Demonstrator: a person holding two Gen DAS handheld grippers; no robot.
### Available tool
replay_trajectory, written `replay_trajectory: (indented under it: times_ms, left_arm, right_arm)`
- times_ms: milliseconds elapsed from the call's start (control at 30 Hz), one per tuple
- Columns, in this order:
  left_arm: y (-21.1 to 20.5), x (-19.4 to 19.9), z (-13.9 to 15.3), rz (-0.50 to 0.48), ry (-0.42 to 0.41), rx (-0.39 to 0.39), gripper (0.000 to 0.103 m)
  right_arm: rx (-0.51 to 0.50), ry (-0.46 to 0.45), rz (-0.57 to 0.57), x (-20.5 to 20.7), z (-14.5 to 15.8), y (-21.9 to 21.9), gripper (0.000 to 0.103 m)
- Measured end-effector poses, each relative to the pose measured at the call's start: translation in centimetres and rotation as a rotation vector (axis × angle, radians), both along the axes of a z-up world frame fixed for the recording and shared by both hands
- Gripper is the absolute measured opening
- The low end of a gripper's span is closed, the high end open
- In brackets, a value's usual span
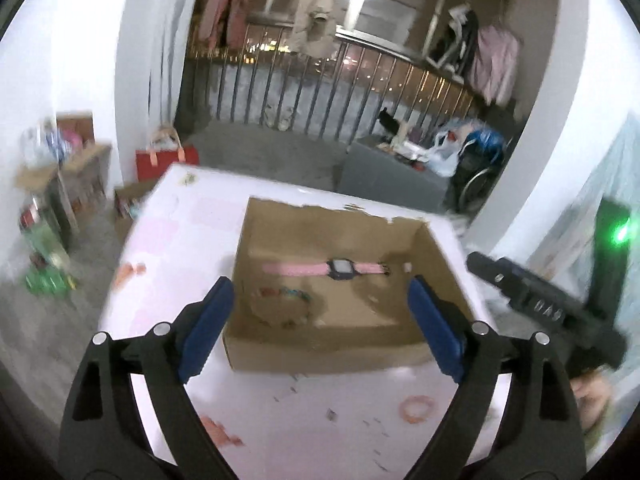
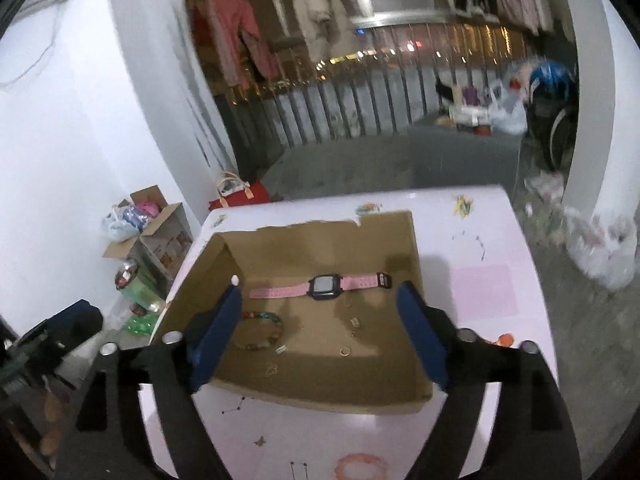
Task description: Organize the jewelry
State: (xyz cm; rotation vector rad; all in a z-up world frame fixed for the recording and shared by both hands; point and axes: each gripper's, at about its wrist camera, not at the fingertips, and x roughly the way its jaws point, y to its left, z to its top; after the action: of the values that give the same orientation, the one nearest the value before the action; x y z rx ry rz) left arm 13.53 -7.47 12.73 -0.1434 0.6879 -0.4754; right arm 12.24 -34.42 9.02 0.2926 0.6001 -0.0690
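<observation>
An open cardboard box (image 1: 440, 264) (image 2: 404, 240) sits on a pale pink table (image 1: 192, 216) (image 2: 484, 240). Inside lie a pink-strapped watch (image 1: 340, 269) (image 2: 326, 286), a beaded bracelet (image 1: 286, 306) (image 2: 264, 330) and small metal pieces, one a ring (image 2: 345, 351). My left gripper (image 1: 320, 292) is open and empty, hovering over the box's near edge. My right gripper (image 2: 320, 298) is open and empty above the box. The right gripper's body (image 1: 536, 300) shows at the right of the left wrist view. A peach ring-shaped piece (image 1: 418, 408) (image 2: 358, 466) lies on the table in front of the box.
Small orange pieces (image 1: 130, 272) (image 2: 505, 338) and stickers lie on the table. Beyond it are a red bag (image 1: 166, 162), open cartons (image 2: 152, 224), a balcony railing (image 1: 320, 96) with hanging clothes, and a wheelchair (image 2: 554, 120).
</observation>
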Motion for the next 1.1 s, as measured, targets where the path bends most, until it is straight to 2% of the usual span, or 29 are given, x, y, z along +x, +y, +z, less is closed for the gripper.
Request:
replay_trajectory:
  times_ms: [67,133,233,400,633,733,800,1000,1100]
  left_arm:
    - [2.1,-0.9,-0.4,0.005,0.058,-0.070,0.086]
    - [3.5,-1.9,-1.3,0.019,0.087,-0.100,0.086]
    - [5.5,-3.8,-3.1,0.077,0.101,-0.067,0.086]
    - [7.3,-6.5,-6.4,0.103,0.139,0.008,0.086]
    - [8.9,-9.7,-11.0,0.133,0.257,0.026,0.086]
    - [9.1,-11.0,-11.8,0.155,0.275,0.053,0.086]
    - [9.1,-11.5,-12.2,0.141,0.298,0.034,0.086]
    - [9.7,-11.9,-10.8,0.167,0.226,0.030,0.094]
    - [9.0,-11.9,-10.2,0.159,0.210,0.071,0.095]
  right_arm:
    - [-0.008,-0.003,0.035,-0.7,0.4,1.2,0.087]
    - [-0.006,-0.003,0.049,-1.4,0.5,2.1,0.088]
    - [-0.013,-0.004,0.048,-3.0,0.3,3.5,0.091]
    - [-0.057,-0.009,0.019,-5.5,-1.0,5.7,0.096]
    - [-0.112,0.052,-0.038,-7.0,-3.1,8.0,0.096]
    - [-0.110,0.081,-0.030,-8.3,-4.8,10.0,0.096]
    - [-0.112,0.088,-0.028,-9.4,-6.1,11.2,0.096]
    - [-0.111,0.140,0.004,-12.1,-8.3,13.8,0.097]
    - [-0.144,0.157,0.008,-12.7,-8.4,14.8,0.097]
